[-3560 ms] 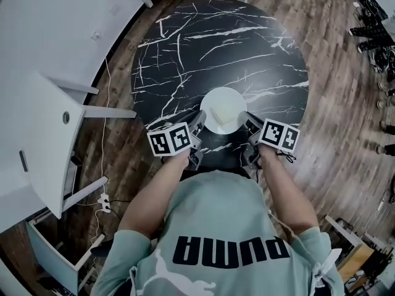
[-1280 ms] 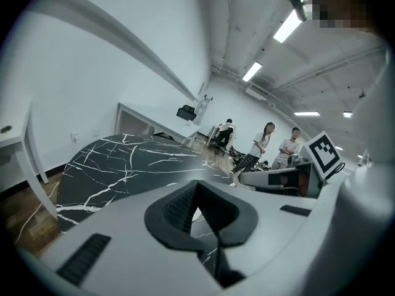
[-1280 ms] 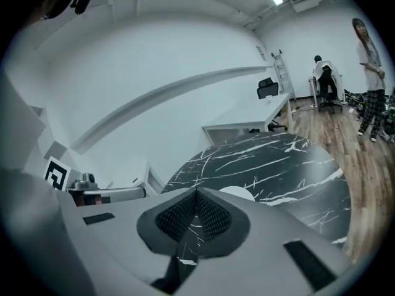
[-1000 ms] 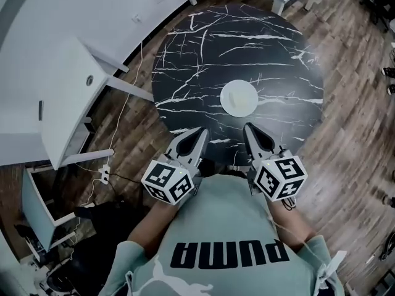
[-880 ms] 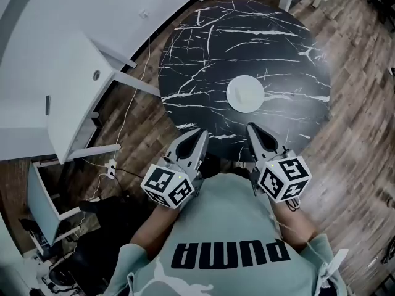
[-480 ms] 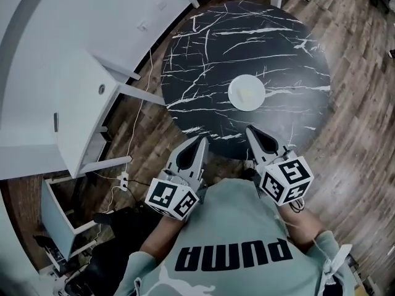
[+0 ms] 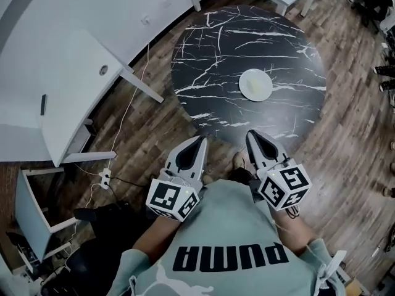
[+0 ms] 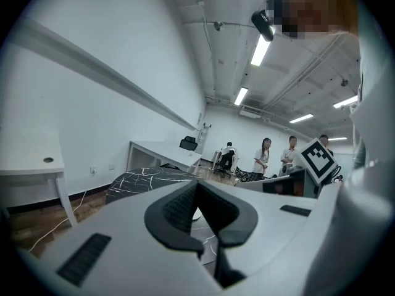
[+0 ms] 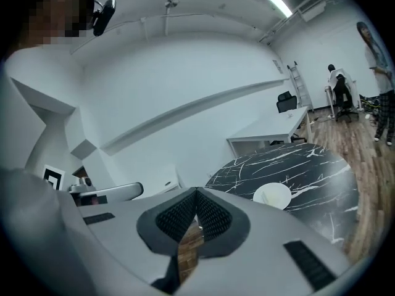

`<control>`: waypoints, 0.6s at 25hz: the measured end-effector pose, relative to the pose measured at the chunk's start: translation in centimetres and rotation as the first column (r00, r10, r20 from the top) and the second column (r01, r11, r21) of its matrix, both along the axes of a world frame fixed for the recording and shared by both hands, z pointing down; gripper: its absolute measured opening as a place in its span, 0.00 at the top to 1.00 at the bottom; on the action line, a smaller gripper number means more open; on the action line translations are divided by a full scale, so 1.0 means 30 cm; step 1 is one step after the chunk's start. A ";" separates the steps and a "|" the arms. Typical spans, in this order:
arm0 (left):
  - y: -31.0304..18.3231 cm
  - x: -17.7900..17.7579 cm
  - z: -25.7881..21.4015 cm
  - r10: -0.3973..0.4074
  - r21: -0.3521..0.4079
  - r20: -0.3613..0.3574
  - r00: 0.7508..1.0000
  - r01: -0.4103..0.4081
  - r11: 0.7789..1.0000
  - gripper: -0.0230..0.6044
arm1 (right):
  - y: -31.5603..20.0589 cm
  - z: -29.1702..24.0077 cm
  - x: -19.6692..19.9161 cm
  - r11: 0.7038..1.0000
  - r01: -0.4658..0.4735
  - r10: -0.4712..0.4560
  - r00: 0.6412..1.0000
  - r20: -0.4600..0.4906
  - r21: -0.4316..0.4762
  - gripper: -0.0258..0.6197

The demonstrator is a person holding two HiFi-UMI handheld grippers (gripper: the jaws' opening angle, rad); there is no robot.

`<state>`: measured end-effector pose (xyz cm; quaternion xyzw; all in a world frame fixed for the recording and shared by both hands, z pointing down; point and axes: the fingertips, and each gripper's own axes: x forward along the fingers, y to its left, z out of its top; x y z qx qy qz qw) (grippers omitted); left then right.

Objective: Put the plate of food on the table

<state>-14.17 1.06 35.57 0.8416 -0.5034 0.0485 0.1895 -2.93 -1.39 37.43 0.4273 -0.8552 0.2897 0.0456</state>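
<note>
Left gripper (image 7: 197,145): jaws pressed together with nothing between, held near the person's chest, tips aimed far toward the table.
Right gripper (image 7: 253,142): likewise closed and empty, just right of the left one.
Plate: round white plate (image 7: 255,84) sat flat on the round black white-veined table (image 7: 210,54), right of centre, well apart from both grippers.
Contents: pale food (image 7: 258,87), kind unclear.
</note>
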 end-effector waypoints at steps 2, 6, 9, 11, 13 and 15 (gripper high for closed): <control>0.057 -0.029 0.000 0.026 0.005 -0.019 0.999 -0.026 1.000 0.95 | 0.067 -0.016 -0.029 1.000 -0.028 0.028 1.000 -0.013 0.010 0.95; 0.161 -0.035 0.006 0.104 0.011 -0.060 0.993 -0.103 0.995 0.95 | 0.195 -0.045 -0.048 0.995 -0.095 0.096 0.995 -0.041 0.027 0.95; 0.222 -0.026 0.008 0.142 0.018 -0.077 0.987 -0.141 0.990 0.95 | 0.282 -0.049 -0.038 0.990 -0.134 0.136 0.989 -0.065 0.033 0.95; 0.261 -0.014 0.006 0.154 0.024 -0.081 0.985 -0.152 0.988 0.95 | 0.334 -0.045 -0.020 0.988 -0.151 0.153 0.986 -0.073 0.035 0.95; 0.292 0.000 -0.006 0.160 0.036 -0.071 0.984 -0.158 0.987 0.95 | 0.376 -0.044 0.001 0.986 -0.162 0.164 0.984 -0.070 0.037 0.95; 0.316 0.014 -0.020 0.156 0.046 -0.057 0.986 -0.154 0.987 0.95 | 0.411 -0.047 0.024 0.986 -0.163 0.166 0.984 -0.068 0.040 0.95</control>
